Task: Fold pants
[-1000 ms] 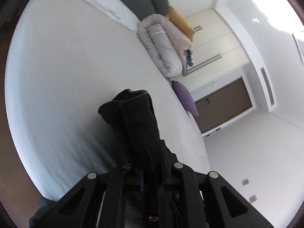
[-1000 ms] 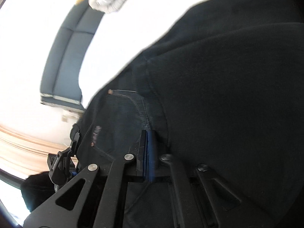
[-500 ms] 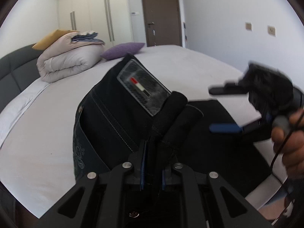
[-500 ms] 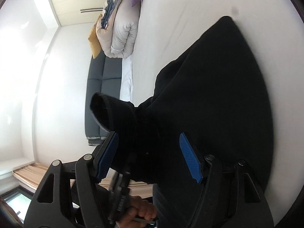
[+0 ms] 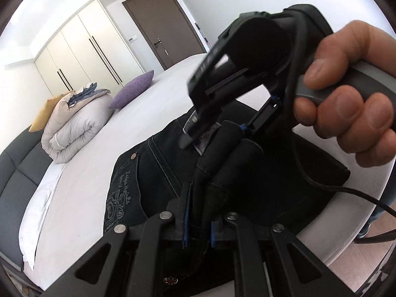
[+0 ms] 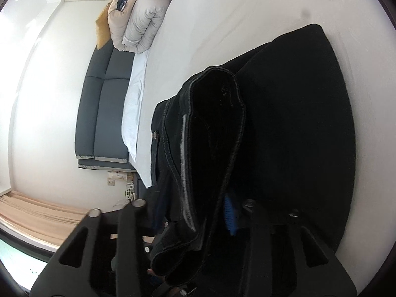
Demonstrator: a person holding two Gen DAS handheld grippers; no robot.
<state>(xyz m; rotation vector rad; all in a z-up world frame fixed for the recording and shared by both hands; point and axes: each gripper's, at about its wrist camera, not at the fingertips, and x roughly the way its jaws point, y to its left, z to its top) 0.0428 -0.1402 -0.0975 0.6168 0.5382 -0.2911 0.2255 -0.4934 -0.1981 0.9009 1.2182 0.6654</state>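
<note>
The black jeans [image 5: 153, 173] lie partly folded on the white bed [image 5: 81, 173], a back pocket with pale stitching facing up. My left gripper [image 5: 198, 232] is shut on a bunched waistband edge. My right gripper [image 5: 215, 133], held by a hand, reaches in from above; its fingers straddle the same raised fold, one blue pad [image 6: 229, 214] showing beside the cloth. In the right wrist view the fold [image 6: 212, 136] stands between the jaws of my right gripper [image 6: 198, 222], which look apart.
A rolled beige duvet [image 5: 74, 126], a purple cushion [image 5: 133, 90] and a mustard pillow [image 5: 43, 118] lie at the bed's far side. A grey headboard [image 5: 17, 170] runs along the left. The bed's edge [image 5: 346, 242] and floor are at right.
My right gripper has come in close from the right and now straddles the raised fold held by my left gripper. The left gripper keeps its grip.
</note>
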